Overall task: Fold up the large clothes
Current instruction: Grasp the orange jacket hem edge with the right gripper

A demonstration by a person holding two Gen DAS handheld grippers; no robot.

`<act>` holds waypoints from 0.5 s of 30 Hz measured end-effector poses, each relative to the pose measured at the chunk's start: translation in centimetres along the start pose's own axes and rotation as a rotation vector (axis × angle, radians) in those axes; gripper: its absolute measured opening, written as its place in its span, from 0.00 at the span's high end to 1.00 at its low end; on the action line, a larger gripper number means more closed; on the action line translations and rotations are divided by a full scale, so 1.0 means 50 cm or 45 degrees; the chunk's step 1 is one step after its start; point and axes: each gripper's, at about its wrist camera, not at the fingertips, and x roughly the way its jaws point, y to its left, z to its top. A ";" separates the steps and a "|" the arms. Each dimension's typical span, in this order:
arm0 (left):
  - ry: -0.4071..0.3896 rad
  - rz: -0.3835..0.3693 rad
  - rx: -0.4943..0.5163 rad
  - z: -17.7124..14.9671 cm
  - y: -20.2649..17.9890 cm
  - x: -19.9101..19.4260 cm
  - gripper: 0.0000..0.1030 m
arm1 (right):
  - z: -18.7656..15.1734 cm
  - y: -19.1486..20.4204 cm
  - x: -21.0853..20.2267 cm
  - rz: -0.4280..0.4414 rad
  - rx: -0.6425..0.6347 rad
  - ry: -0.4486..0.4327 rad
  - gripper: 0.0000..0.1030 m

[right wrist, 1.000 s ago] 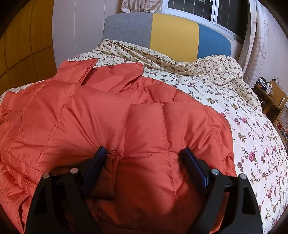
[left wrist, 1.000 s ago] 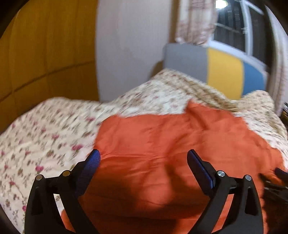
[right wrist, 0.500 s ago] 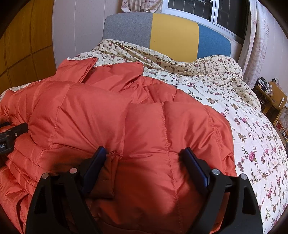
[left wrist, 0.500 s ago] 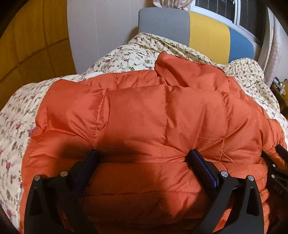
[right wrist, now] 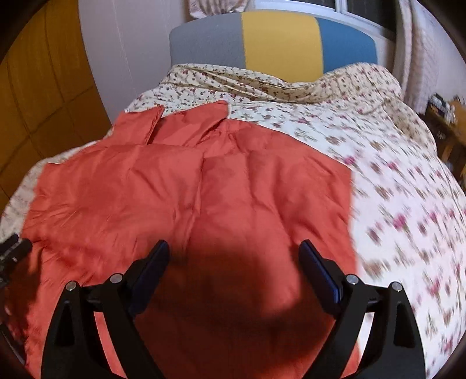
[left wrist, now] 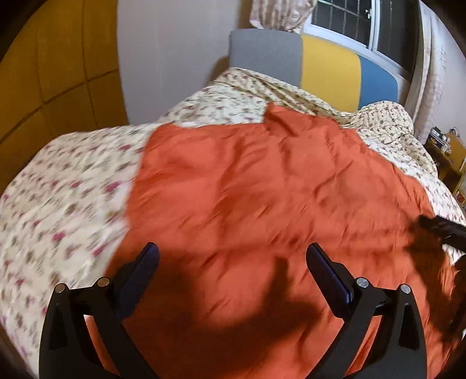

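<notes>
Left gripper (left wrist: 231,262): jaws spread wide, nothing between the pads, poised above the orange padded jacket (left wrist: 262,204) without touching it. Right gripper (right wrist: 233,259): jaws likewise apart and released; they have just been opening a little further, with no cloth caught between them.

The jacket lies spread flat on the floral bedspread (right wrist: 393,189), its collar end (right wrist: 186,125) toward the headboard (right wrist: 276,43), its near part under both grippers and in their shadow. Bedspread shows bare to either side of the jacket. The headboard has grey, yellow and blue panels; a window (left wrist: 349,23) sits just above it. Both views are blurred at the edges.
</notes>
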 end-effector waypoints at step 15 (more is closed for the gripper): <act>0.088 0.042 -0.174 -0.193 0.162 -0.138 0.15 | -0.246 -0.174 -0.256 0.067 0.185 0.040 0.31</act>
